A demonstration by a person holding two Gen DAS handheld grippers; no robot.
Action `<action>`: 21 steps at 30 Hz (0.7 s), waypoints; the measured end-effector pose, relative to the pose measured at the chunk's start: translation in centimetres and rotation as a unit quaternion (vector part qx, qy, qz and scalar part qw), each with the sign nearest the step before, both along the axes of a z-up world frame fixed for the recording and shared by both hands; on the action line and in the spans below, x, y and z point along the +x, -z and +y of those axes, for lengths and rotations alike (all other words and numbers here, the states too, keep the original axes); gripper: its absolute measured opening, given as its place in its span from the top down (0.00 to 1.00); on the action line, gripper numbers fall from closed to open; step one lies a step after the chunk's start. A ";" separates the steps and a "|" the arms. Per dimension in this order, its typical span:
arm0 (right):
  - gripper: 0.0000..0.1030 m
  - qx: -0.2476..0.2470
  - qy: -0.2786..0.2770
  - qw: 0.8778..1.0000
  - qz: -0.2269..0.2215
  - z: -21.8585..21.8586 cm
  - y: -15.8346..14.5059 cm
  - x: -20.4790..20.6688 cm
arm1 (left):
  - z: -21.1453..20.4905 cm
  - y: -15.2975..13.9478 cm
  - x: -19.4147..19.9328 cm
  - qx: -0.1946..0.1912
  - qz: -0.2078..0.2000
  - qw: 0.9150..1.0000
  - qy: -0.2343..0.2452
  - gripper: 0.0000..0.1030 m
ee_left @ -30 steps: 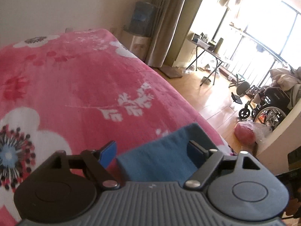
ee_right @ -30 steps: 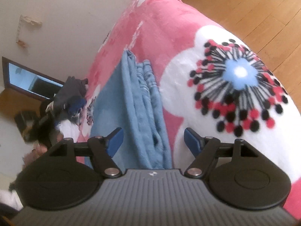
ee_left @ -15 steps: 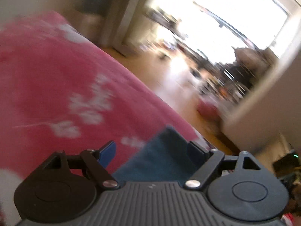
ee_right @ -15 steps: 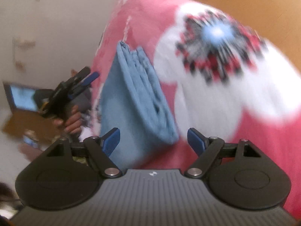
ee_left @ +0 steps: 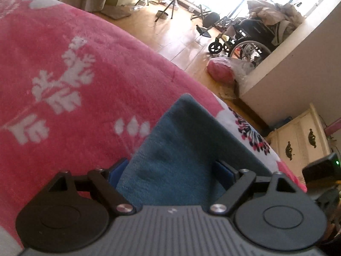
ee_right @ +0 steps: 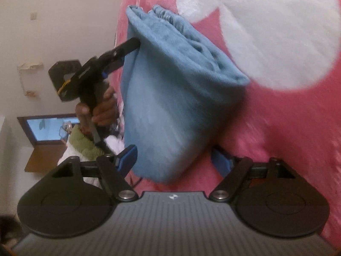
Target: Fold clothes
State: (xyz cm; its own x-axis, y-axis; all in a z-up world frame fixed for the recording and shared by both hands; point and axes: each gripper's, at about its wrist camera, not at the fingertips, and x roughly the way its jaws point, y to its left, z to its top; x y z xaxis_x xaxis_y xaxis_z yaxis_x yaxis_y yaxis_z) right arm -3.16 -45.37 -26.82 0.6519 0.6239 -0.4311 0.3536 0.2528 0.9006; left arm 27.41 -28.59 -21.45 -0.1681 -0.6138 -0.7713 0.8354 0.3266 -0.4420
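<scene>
- over the pink floral blanket (ee_left: pixel 89 49) on the bed, a blue garment (ee_right: pixel 174 98) is bunched into several layers, a gathered, elastic-looking hem showing at its far end.
- seen from the right wrist, the cloth looks partly lifted: its near end sags toward the right gripper (ee_right: pixel 173 160), while its far side is met by the left gripper (ee_right: pixel 125 49), gripped in the person's hand (ee_right: pixel 104 111).
- right gripper: its blue fingers stand wide apart, the cloth's lower fold lying between them and loose. i would judge that it holds nothing.
- left gripper (ee_left: pixel 172 170): from its own camera the fingers sit spread with the garment (ee_left: pixel 181 149) filling the gap. from the other view its tip presses into the cloth's side, but i cannot tell whether it pinches or only pushes.
- place: the garment lies near the bed's edge that faces the wooden floor, beside the blanket's big white flower (ee_right: pixel 266 27).
- progress, as a judgement: the cloth is already doubled into layers, so some folding shows, yet the bundle is rumpled, slanted and not lying flat.
- what seems left: laying it flat on the blanket, squaring the edges and smoothing the layers.
- background: a wheelchair (ee_left: pixel 245 40) stands on the floor by the bright window, and a cream cabinet (ee_left: pixel 298 140) stands past the bed's corner.
</scene>
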 end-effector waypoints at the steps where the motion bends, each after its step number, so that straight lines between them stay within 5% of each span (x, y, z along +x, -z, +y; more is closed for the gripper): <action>1: 0.38 -0.009 0.005 1.000 0.002 0.0 -0.3 0.5 | 0.2 0.1 0.0 -0.002 0.009 1.000 -0.006 0.16; 5: 0.59 -0.046 0.005 0.999 0.004 -0.2 -1.1 2.0 | 1.4 0.1 -0.1 -0.006 0.032 0.999 -0.026 0.16; 8: 0.65 -0.046 -0.002 0.999 0.008 -1.5 -1.1 2.5 | 2.9 0.1 -0.7 0.000 0.037 0.999 -0.037 0.16; 13: 0.64 -0.093 -0.039 0.995 -0.007 -4.6 -3.5 4.9 | 7.8 1.0 -2.6 0.007 0.078 0.994 -0.078 0.16; 21: 0.52 -0.121 -0.122 0.985 -0.020 -8.8 -4.6 11.2 | 15.7 3.1 -10.3 -0.028 0.164 0.967 -0.193 0.17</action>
